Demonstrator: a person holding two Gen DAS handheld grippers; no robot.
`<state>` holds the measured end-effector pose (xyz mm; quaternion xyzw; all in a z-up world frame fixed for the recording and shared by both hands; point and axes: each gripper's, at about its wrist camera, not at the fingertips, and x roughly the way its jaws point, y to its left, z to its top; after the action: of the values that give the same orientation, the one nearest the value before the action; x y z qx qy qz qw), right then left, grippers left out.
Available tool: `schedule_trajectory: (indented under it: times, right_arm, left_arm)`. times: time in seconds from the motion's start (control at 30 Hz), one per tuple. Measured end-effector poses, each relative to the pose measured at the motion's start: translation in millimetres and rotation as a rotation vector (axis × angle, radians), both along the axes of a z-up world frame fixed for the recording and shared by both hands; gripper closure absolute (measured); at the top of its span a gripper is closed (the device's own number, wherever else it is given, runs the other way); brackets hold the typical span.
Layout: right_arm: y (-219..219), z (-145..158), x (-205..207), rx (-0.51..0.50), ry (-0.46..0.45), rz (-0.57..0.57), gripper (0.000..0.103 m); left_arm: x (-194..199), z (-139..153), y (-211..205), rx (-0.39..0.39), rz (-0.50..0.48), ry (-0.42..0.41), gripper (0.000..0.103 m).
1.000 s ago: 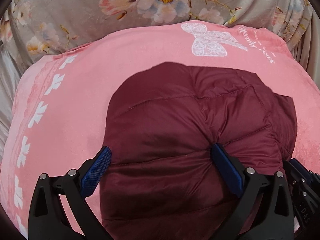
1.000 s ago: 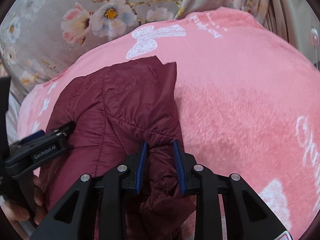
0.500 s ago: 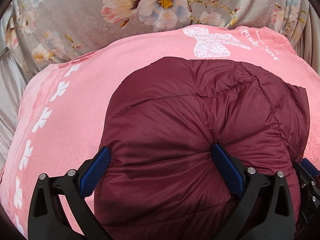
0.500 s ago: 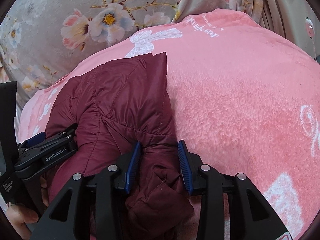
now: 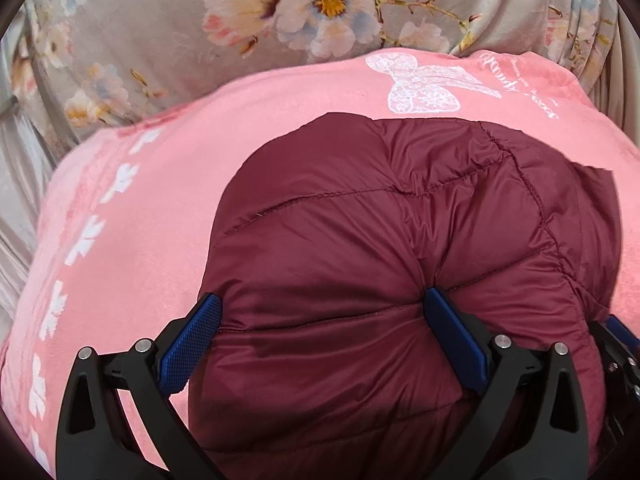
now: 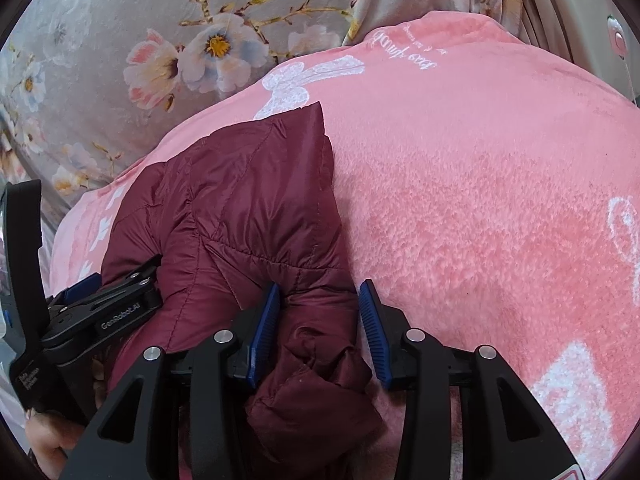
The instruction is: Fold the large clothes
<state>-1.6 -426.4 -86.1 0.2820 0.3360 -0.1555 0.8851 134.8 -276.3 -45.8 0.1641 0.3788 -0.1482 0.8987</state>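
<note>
Left gripper (image 5: 322, 316): jaws spread wide, straddling a puffed fold of the jacket (image 5: 400, 260). Left pad (image 5: 192, 344) sits at the jacket's left edge, over the blanket (image 5: 160, 208); right pad (image 5: 456, 336) presses into a crease of the quilted fabric. Contact only, no pinch visible.

Right gripper (image 6: 318, 324): jaws parted, a bunched wad of jacket (image 6: 248, 208) between them. Left pad (image 6: 264, 328) touches the fabric; right pad (image 6: 374, 332) stands just beside it, a thin gap showing. Cloth is loosely bracketed, not clamped.

Jacket: maroon, quilted, lying folded in a compact heap on the pink blanket. Left wrist view shows a smooth rounded upper surface with stitched seams, far edge ending near the white bow print (image 5: 424, 88). Right wrist view shows a pointed corner of the jacket directed at the same bow print (image 6: 296, 88), right edge running straight down to the gripper, with loose crumpled folds under the jaws.

Left gripper body (image 6: 104, 308) is visible in the right wrist view, tucked against the jacket's left side. Right gripper's edge (image 5: 616, 352) shows at the right of the left wrist view, beside the jacket.

Floral grey cloth (image 5: 200, 32) lies beyond the blanket.
</note>
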Motion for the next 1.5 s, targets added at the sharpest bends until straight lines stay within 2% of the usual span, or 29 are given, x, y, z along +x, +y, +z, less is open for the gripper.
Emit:
schedule_trajectory:
  times: [0.07,0.1,0.13,0.2,0.3,0.43,0.5,0.63,0.7,0.77,0.8,0.83,0.87,0.9,0.93,0.97,1.0,1.07,1.13,1.23,1.33,1.43,1.5]
  right_arm:
    - [-0.7,5.1,-1.4,-0.001,0.021,0.005,0.058]
    - [-0.9,9.6,-2.5,-0.013,0.044,-0.002,0.053]
    - [-1.4,13.1,-4.0,-0.028,0.062,-0.018,0.043]
    - [-4.0,15.0,-3.4,-0.028,0.092,-0.024,0.035]
    - [-7.5,10.8,0.2,0.024,0.108,-0.002,0.035]
    - [-8.6,7.7,2.6,0.061,0.107,0.006,0.034]
    - [-9.7,5.9,4.9,0.083,0.1,0.004,0.034]
    - [-10.1,5.5,13.0,0.111,0.093,0.01,0.033]
    - [-10.6,5.1,18.1,0.128,0.09,0.018,0.033]
    - [-10.2,5.6,23.5,0.141,0.088,0.036,0.038]
    - [-10.6,3.6,28.2,0.198,0.066,0.081,0.056]
    - [-11.9,2.4,29.4,0.234,0.065,0.083,0.065]
    - [-11.8,3.0,29.8,0.237,0.068,0.077,0.067]
    - [-10.2,7.0,29.7,0.223,0.068,0.084,0.074]
    - [-7.2,11.6,27.9,0.206,0.061,0.088,0.083]
    - [-3.6,18.6,24.7,0.189,0.049,0.093,0.086]
    - [0.5,26.3,20.2,0.175,0.033,0.089,0.088]
    - [8.2,39.7,11.1,0.145,0.0,0.088,0.089]
    - [16.6,56.9,-2.3,0.116,-0.048,0.088,0.089]
    - [25.0,78.8,-22.4,0.104,-0.109,0.093,0.089]
    - [31.0,89.0,-32.7,0.086,-0.117,0.101,0.09]
    - [28.8,76.5,-32.7,0.105,-0.064,0.074,0.09]
    - [26.3,58.2,-33.3,0.158,-0.013,0.054,0.09]
  left_arm:
    - [4.7,8.2,14.6,-0.048,-0.006,0.077,0.005]
    - [7.2,11.5,23.0,-0.069,0.002,0.104,0.005]
    - [9.0,13.9,30.9,-0.088,0.013,0.126,0.005]
    - [19.0,15.8,51.4,-0.146,0.042,0.198,0.005]
    - [37.5,7.6,76.7,-0.238,0.084,0.317,0.005]
    - [52.7,-14.5,96.7,-0.405,0.103,0.489,0.005]
    - [54.9,-21.8,97.7,-0.448,0.101,0.522,0.005]
    - [53.9,-21.6,86.8,-0.424,0.052,0.509,0.005]
    - [53.4,-20.3,79.9,-0.419,0.035,0.508,0.007]
    - [50.6,-17.2,75.1,-0.4,0.043,0.489,0.015]
    - [49.1,-14.7,74.4,-0.394,0.041,0.477,0.017]
    - [45.7,-11.1,73.1,-0.381,0.038,0.457,0.024]
    - [42.8,-7.8,72.8,-0.369,0.033,0.439,0.031]
    - [40.4,-4.0,72.7,-0.36,0.023,0.423,0.035]
    - [36.1,2.5,72.7,-0.353,0.01,0.405,0.044]
    - [34.3,7.0,73.5,-0.35,-0.001,0.395,0.051]
    - [29.5,13.7,74.5,-0.346,-0.021,0.377,0.055]
    - [16.1,31.8,74.0,-0.34,-0.074,0.326,0.065]
    - [0.0,49.6,70.8,-0.326,-0.129,0.271,0.068]
    - [-25.2,74.9,66.6,-0.316,-0.202,0.195,0.069]
    - [-44.4,96.5,69.4,-0.325,-0.244,0.132,0.069]
    - [-43.9,99.8,76.1,-0.347,-0.236,0.143,0.068]
    - [-34.1,88.0,88.5,-0.375,-0.212,0.208,0.068]
